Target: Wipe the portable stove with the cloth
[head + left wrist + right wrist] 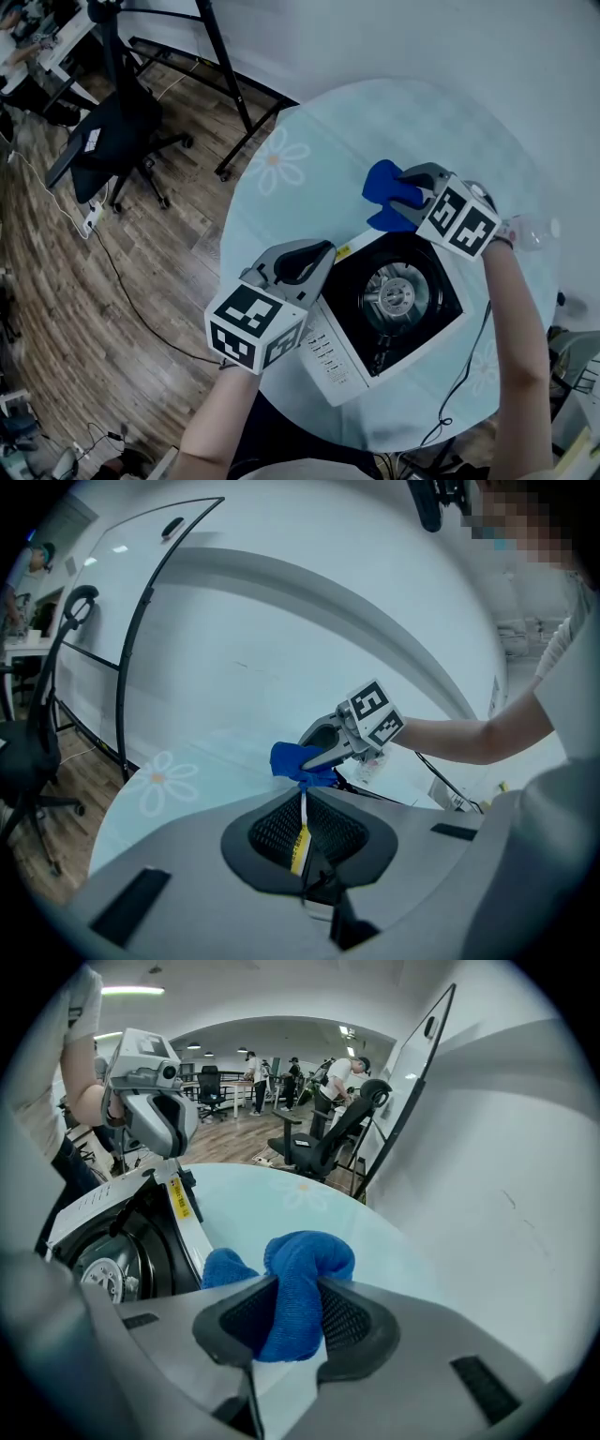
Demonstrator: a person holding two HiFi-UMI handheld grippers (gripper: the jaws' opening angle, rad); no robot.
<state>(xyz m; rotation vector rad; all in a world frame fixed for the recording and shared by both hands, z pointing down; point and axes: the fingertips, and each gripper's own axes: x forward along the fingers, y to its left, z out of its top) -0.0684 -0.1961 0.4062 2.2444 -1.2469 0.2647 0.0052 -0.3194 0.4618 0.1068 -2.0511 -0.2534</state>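
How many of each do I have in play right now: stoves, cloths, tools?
Stove: 1
Cloth: 1, blue
Tools: 2, the left tool clamped on the stove's edge, the right tool holding the cloth
Total: 4

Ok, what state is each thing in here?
left gripper: shut on the portable stove's near corner edge.
right gripper: shut on the cloth.
cloth: bunched up, by the stove's far corner.
portable stove: flat on the table, no flame visible.
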